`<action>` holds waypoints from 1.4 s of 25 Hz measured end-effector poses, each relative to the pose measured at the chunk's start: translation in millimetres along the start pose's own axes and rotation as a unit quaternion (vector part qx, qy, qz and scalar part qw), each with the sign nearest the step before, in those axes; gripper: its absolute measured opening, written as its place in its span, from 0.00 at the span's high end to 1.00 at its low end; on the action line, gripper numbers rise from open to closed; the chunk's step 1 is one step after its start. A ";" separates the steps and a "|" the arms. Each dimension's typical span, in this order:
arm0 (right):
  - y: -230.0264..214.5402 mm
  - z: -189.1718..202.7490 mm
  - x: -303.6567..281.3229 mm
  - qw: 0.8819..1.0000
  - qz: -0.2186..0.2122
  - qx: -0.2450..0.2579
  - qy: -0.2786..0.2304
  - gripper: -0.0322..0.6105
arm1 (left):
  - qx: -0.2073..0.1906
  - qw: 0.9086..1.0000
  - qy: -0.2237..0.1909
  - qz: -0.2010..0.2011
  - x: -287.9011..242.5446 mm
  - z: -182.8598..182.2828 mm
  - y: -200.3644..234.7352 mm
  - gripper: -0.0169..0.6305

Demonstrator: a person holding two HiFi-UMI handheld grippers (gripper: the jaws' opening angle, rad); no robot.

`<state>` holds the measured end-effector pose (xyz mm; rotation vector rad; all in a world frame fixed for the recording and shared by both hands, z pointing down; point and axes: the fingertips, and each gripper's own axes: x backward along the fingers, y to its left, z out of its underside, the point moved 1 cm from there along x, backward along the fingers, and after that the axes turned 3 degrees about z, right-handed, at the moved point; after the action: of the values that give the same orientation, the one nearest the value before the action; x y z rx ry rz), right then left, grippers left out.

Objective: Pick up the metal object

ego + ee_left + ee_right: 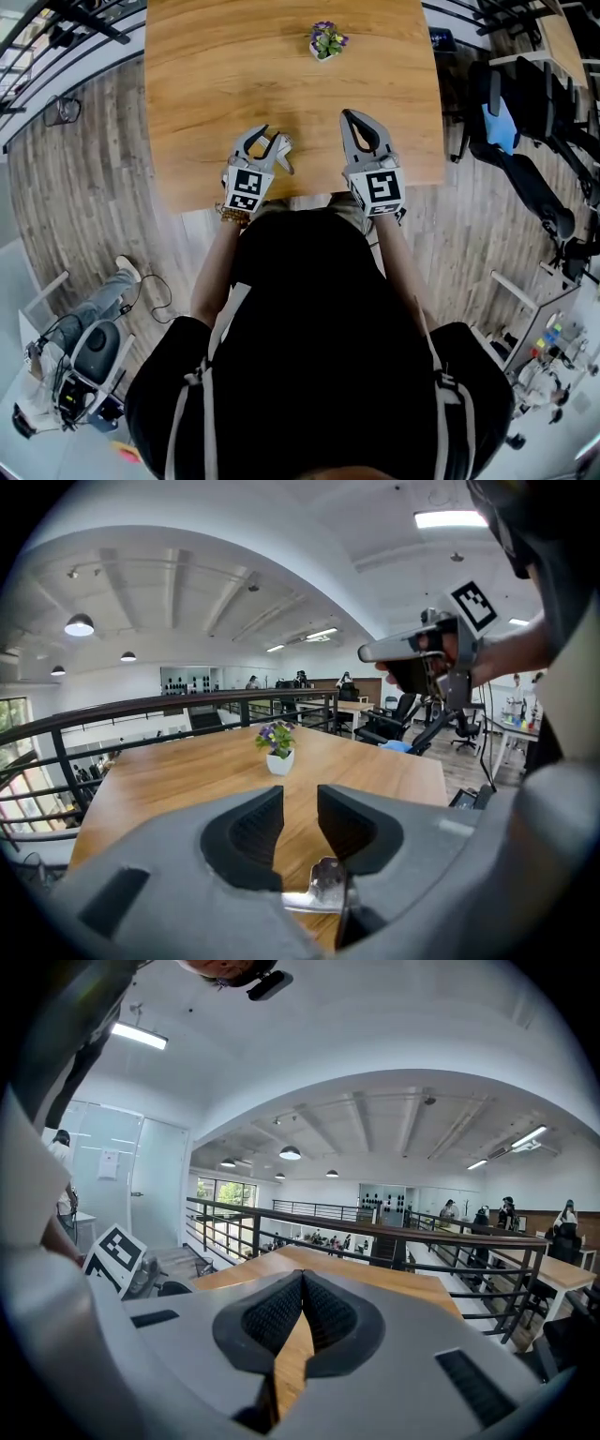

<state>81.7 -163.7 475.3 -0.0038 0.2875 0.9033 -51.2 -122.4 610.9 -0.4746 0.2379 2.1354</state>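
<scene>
Our left gripper (300,803) is slightly open, and the right one is closed.
The left jaws stand narrowly apart above the light brown wooden table (169,780). The small shiny silver metal object (324,885) sits low between them, near their root, and the pads do not press it. On our right gripper (302,1283) the jaws meet with nothing between.

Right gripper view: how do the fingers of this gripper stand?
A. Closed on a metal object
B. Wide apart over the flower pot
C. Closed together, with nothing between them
C: the right gripper has its fingers meeting at the tips, and only the wooden table shows through the gap beneath them.
</scene>
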 end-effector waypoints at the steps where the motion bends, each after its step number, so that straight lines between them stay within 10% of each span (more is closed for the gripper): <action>1: -1.2 1.2 1.3 1.000 0.000 0.001 0.002 0.95 | 0.002 1.000 0.007 0.005 -2.5 5.4 -3.4 0.77; 35: 5.4 21.0 9.4 0.999 -0.016 0.001 0.031 0.95 | 0.020 0.983 0.158 0.093 -48.3 124.4 -40.1 0.42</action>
<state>88.1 -150.5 493.8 -0.0338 0.3451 0.8718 -23.9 -93.2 744.4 -0.7958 0.5226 2.2226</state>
